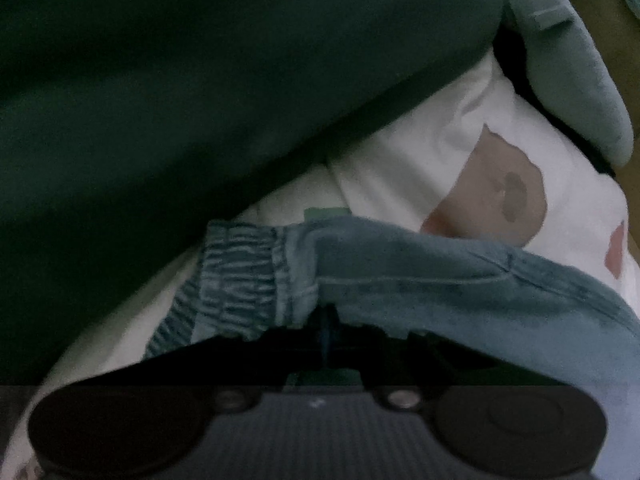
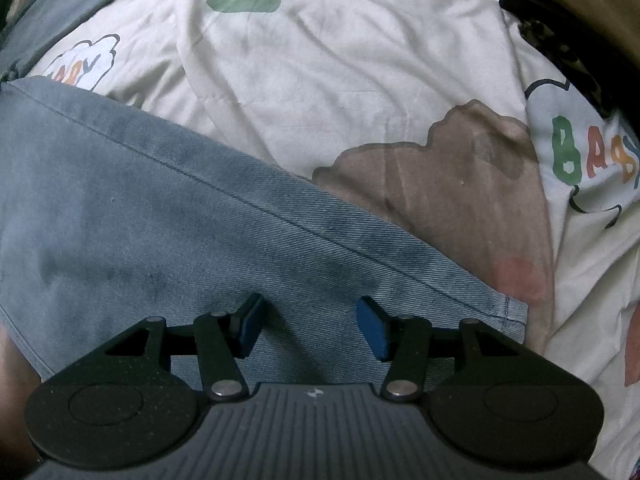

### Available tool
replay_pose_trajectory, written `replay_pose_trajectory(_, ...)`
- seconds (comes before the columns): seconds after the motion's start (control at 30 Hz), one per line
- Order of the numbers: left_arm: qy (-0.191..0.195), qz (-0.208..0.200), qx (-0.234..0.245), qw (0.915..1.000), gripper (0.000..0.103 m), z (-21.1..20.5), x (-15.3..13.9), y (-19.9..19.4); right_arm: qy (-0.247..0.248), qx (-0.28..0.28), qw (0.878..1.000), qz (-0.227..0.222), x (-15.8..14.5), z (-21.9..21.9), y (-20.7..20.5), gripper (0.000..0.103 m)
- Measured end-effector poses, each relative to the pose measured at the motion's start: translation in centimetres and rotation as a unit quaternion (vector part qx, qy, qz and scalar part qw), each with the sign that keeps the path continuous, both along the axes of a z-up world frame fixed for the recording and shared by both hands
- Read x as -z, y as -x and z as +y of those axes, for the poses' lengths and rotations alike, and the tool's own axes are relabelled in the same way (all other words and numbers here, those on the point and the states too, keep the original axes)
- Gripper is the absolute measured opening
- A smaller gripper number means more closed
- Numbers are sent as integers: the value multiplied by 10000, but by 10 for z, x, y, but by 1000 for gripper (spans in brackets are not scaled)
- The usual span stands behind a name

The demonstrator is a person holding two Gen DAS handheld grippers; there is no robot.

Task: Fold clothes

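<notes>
While your right gripper [image 2: 308, 326] hovers with jaws apart over the jeans [image 2: 160, 208], nothing sits between them. Your left gripper [image 1: 326, 330] is clamped on the jeans' waistband [image 1: 240, 276], on the printed sheet [image 2: 340, 60].

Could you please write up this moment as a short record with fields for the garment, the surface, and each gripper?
garment: blue denim trousers with an elastic waistband, lying on the surface
surface: cream printed sheet with cartoon shapes and "BABY" lettering
left gripper: shut on the denim next to the waistband
right gripper: open, pointing down at the denim, pads apart, nothing pinched
other: dark green fabric close by the left camera
</notes>
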State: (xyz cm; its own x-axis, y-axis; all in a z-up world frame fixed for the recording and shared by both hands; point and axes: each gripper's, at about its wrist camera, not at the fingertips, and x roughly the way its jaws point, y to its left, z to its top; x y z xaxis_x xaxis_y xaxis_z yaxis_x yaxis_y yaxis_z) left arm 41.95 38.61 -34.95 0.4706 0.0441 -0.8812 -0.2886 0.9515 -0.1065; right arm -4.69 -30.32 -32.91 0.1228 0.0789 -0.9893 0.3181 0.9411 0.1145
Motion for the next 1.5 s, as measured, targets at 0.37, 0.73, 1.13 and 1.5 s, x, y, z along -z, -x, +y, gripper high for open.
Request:
replay_pose_trajectory(0.37, -94, 45, 235, 9997, 6, -4, -30, -7, 12, -88, 10000, 40, -2, -1, 0, 58)
replay_pose_trajectory(0.73, 17, 467, 299, 9985, 3, 9, -4, -6, 3, -72, 9999, 73, -4, -4, 1, 58)
replay_pose_trajectory(1.13, -319, 726, 384, 9961, 3, 6, -4, -5, 34, -55, 10000, -35, -6, -1, 3, 59)
replay_pose_trajectory(1.5, -237, 748, 211, 9967, 27, -15, -29, 46, -16, 103, 9999, -13, -10, -3, 2, 59)
